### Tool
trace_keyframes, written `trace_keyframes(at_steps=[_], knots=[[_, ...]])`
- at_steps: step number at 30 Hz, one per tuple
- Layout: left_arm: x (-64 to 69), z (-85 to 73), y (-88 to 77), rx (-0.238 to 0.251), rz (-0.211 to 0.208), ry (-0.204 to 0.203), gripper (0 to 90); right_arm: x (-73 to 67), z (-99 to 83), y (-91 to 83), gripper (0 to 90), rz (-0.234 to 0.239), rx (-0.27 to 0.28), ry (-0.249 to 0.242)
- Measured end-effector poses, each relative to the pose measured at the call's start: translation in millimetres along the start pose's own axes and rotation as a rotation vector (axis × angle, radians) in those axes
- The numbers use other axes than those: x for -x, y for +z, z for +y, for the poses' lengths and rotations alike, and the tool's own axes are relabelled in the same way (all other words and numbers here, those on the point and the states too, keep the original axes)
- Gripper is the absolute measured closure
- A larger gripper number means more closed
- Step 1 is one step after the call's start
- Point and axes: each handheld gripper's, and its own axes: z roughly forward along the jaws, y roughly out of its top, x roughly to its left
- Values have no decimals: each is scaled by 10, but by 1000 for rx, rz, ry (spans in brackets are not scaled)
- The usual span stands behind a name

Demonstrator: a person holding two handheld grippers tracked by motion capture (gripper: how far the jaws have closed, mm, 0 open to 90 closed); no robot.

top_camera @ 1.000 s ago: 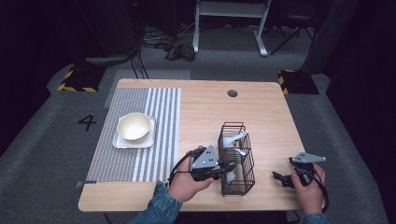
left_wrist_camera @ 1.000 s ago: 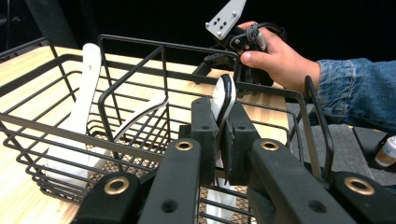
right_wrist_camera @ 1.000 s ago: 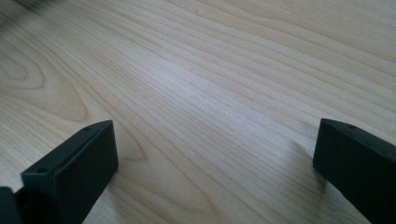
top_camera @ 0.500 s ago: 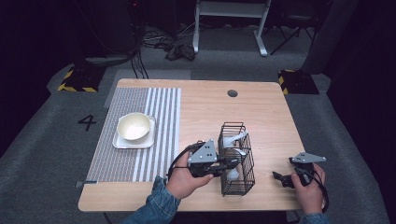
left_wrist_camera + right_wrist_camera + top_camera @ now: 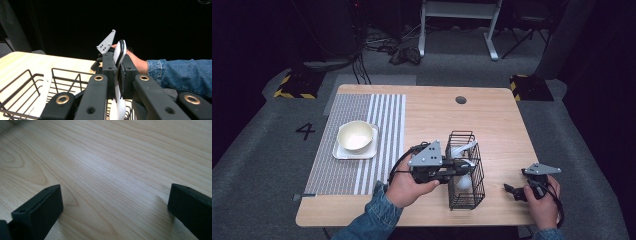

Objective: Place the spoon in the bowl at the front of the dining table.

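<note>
Tongs on the left, i.e. the left gripper [image 5: 459, 167], clamp a white utensil w/ a dark rim [image 5: 119, 75]: its thin edge stands pinched between the two black pads, the top poking out beyond the jaw tips and the lower end running down below them. In the left gripper view the utensil sits dead centre in the jaws, above the black wire basket [image 5: 30, 92], whose rim shows below and to the left. In the high view that gripper reaches in from the left over the wire basket [image 5: 466, 200], which stands near the front edge of the wooden table [image 5: 492, 120], right of centre. More white utensils [image 5: 462, 150] lean inside the basket.

Right gripper [image 5: 512, 190] rests low at the near right of the table, well apart from the basket, jaws wide w/ bare wood between them.

Far left: cream bowl [image 5: 355, 136] on a square white plate [image 5: 343, 154], both on a striped placemat [image 5: 377, 125].
</note>
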Motion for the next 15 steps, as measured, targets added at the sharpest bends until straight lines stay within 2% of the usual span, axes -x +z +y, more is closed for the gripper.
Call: trace_keyframes(at_steps=[4,10,15], knots=[[-21,37,-13,3,-2,-17,850,0,0,0,1,0,0,0],[6,106,-35,13,5,-15,850,0,-1,-1,1,0,0,-1],[12,133,-135,18,55,-20,850,-2,-7,-7,1,0,1,1]])
